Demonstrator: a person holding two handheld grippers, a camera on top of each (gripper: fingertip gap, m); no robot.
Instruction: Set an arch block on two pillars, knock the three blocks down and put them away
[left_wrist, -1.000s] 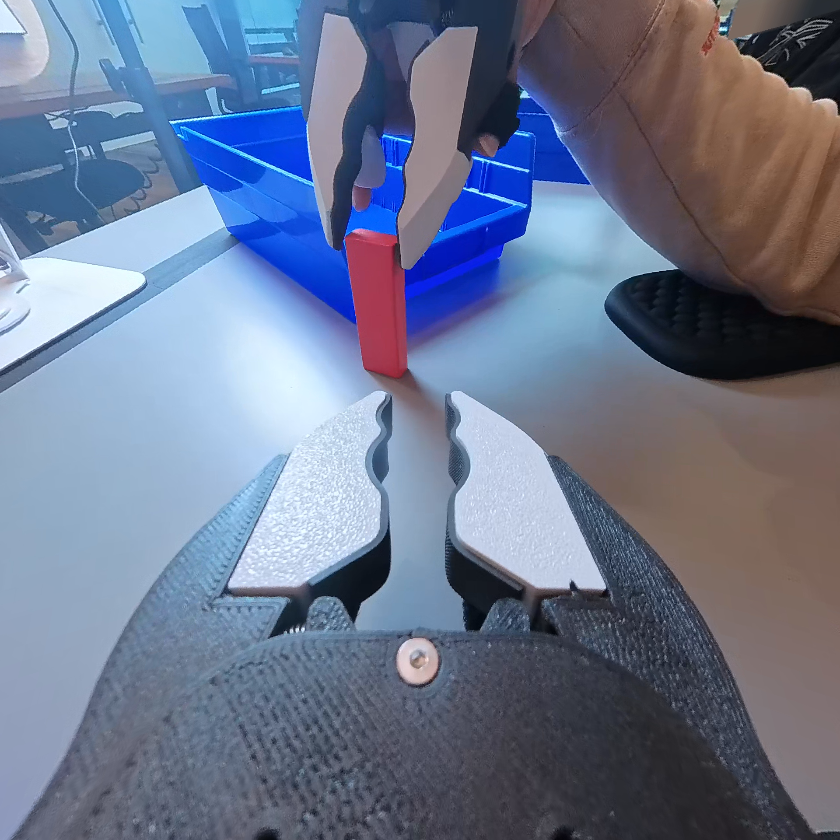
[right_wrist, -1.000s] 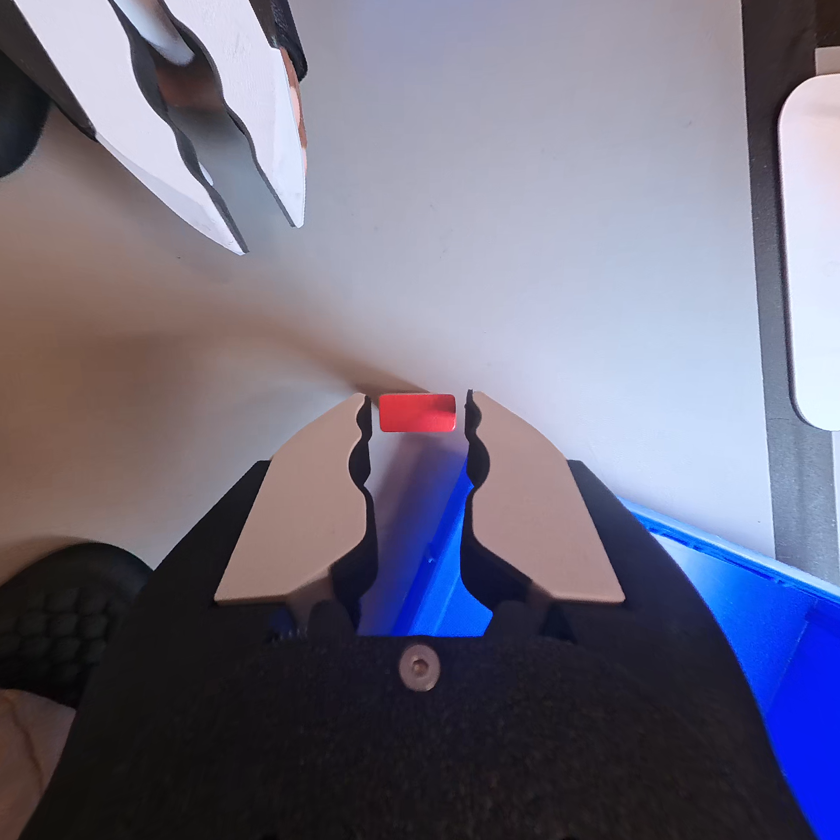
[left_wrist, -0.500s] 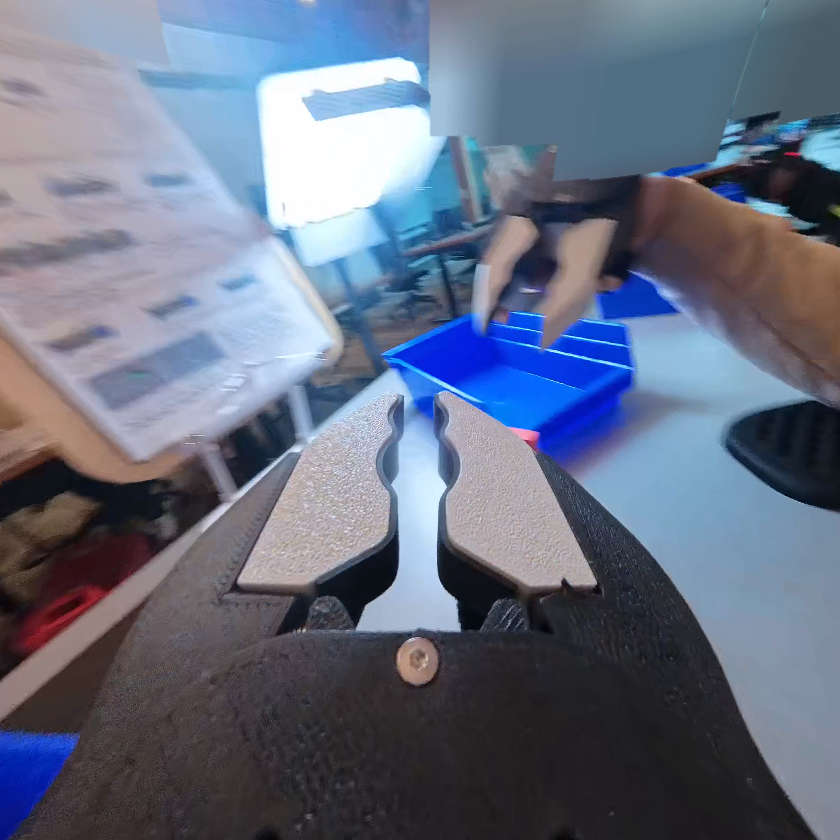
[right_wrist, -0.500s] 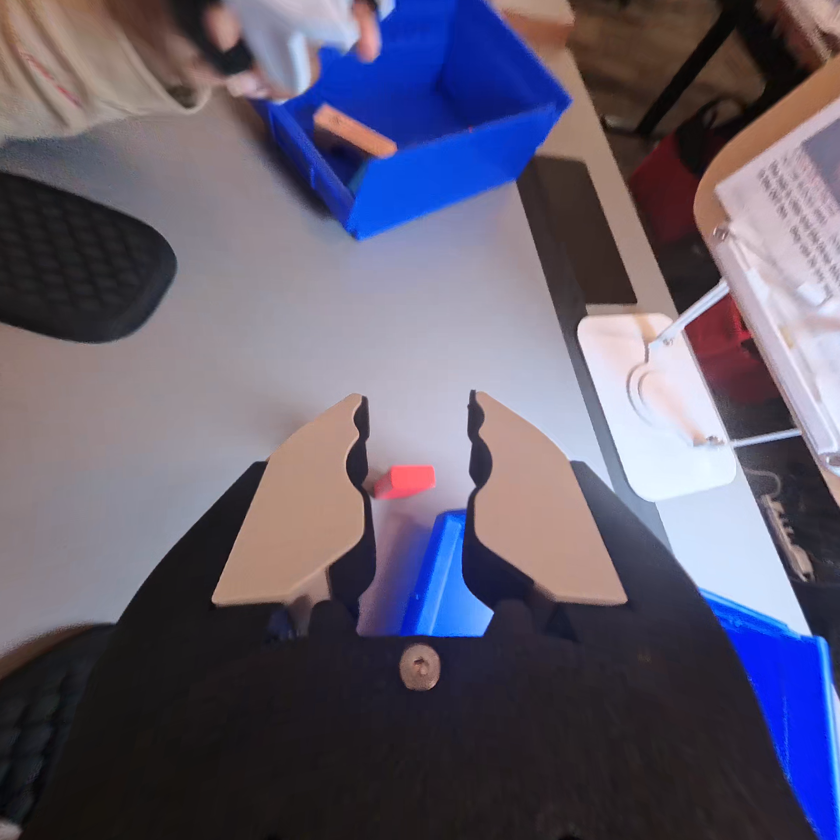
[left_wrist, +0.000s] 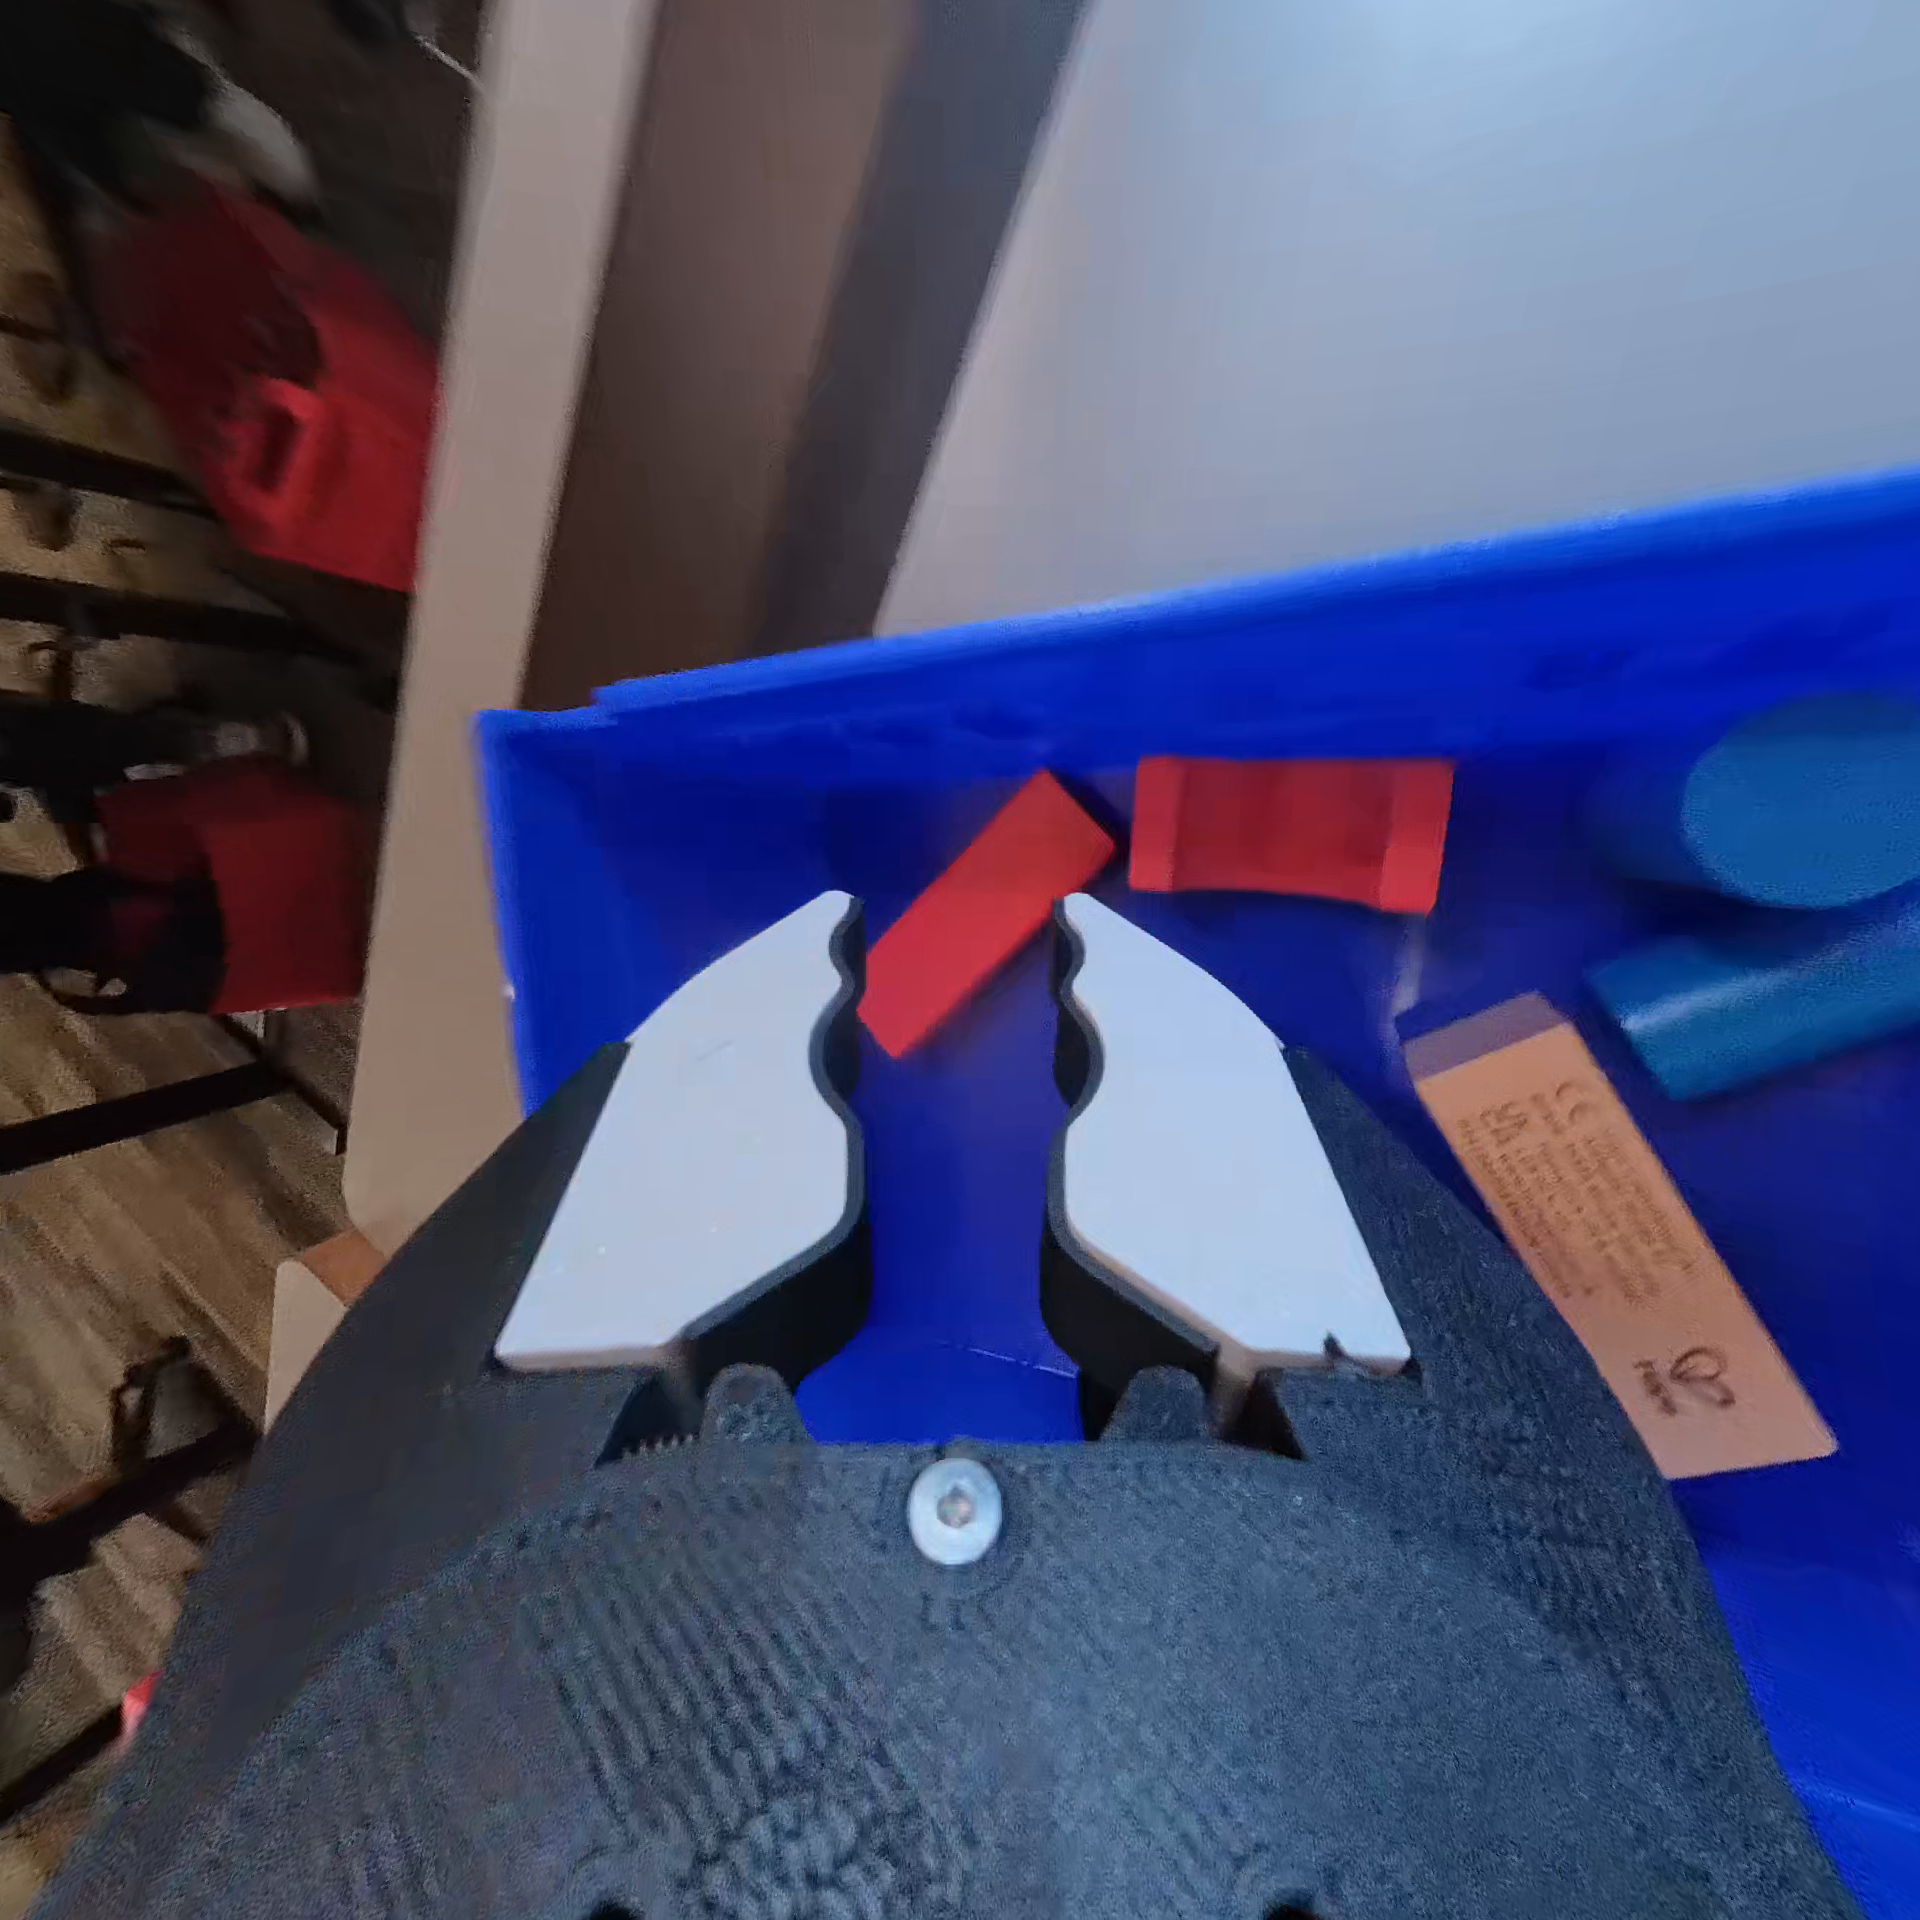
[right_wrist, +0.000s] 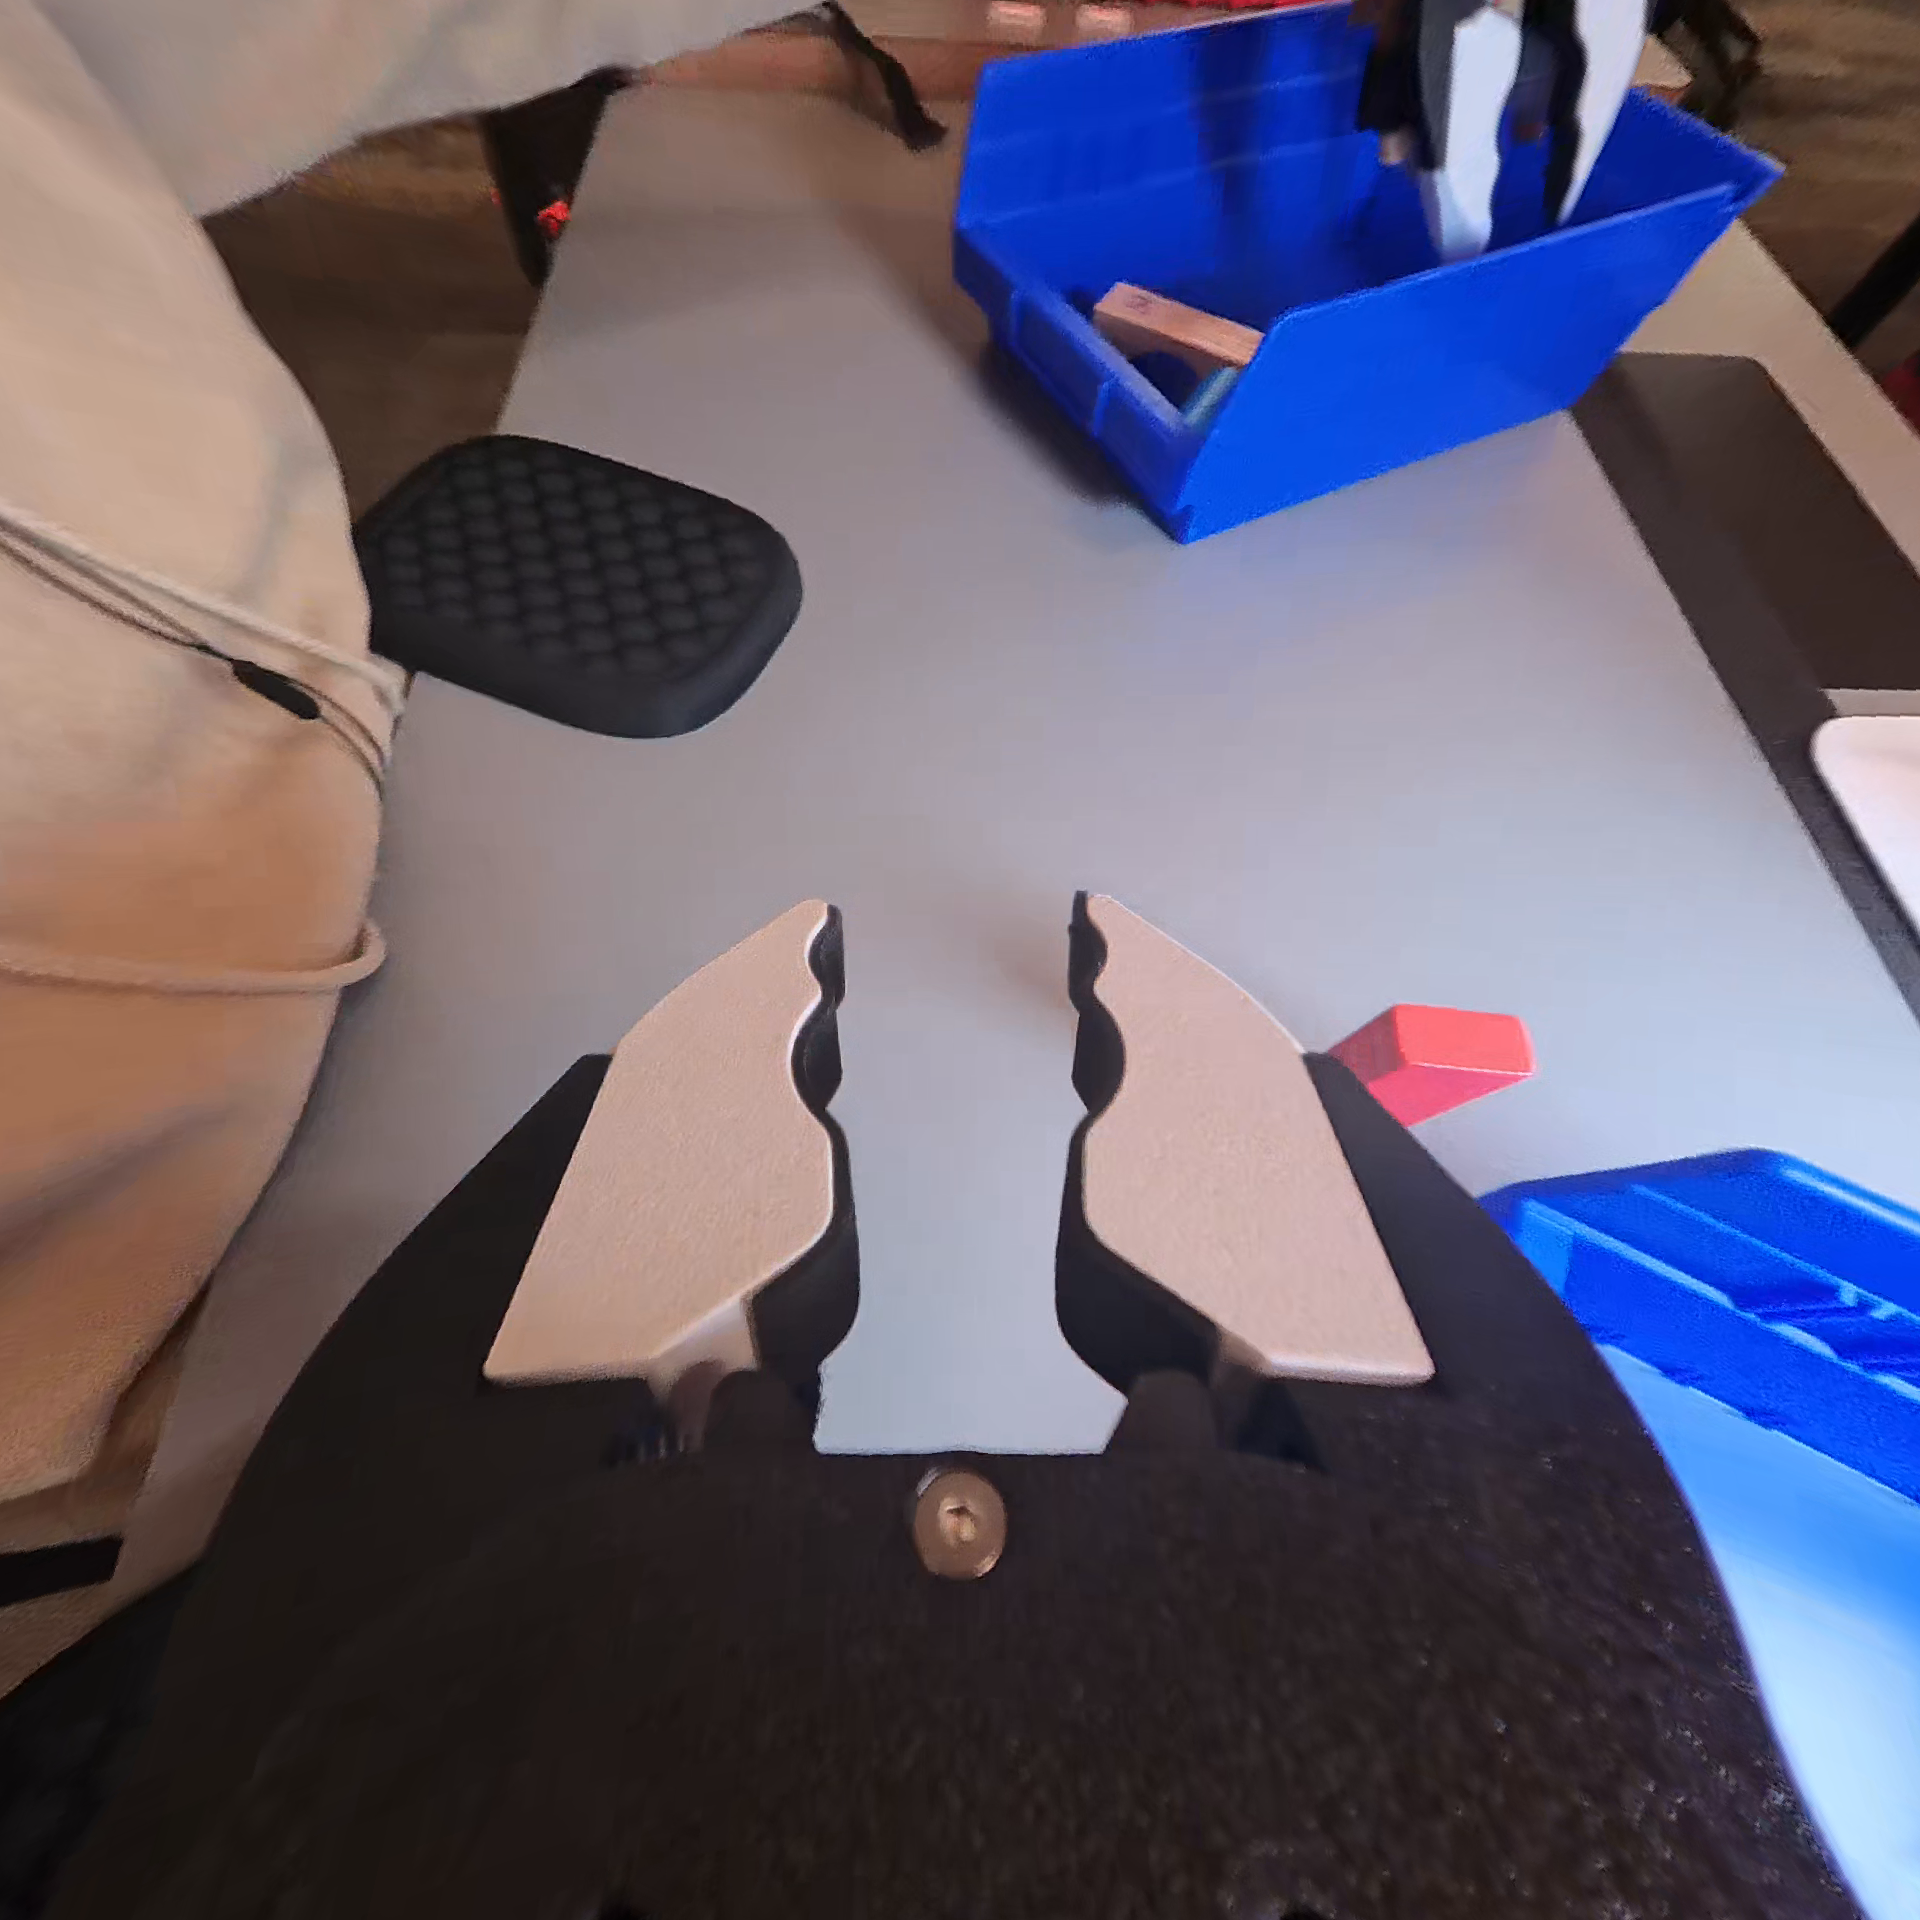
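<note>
Right gripper (right_wrist: 956, 914) hides part of the red block (right_wrist: 1439, 1055).

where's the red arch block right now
In the left wrist view, the red arch block lies inside the blue bin, by its far wall, right of a flat red block.

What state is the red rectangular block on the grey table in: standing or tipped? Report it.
Standing, as far as shown: the red rectangular block rises from the grey table beside the right tool; its base is hidden.

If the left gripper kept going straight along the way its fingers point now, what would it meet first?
Most likely the flat red block lying on the floor of the blue bin. It sits right between the open fingers of the left gripper, with the red arch block just right of that line. Depth is unclear.
</note>
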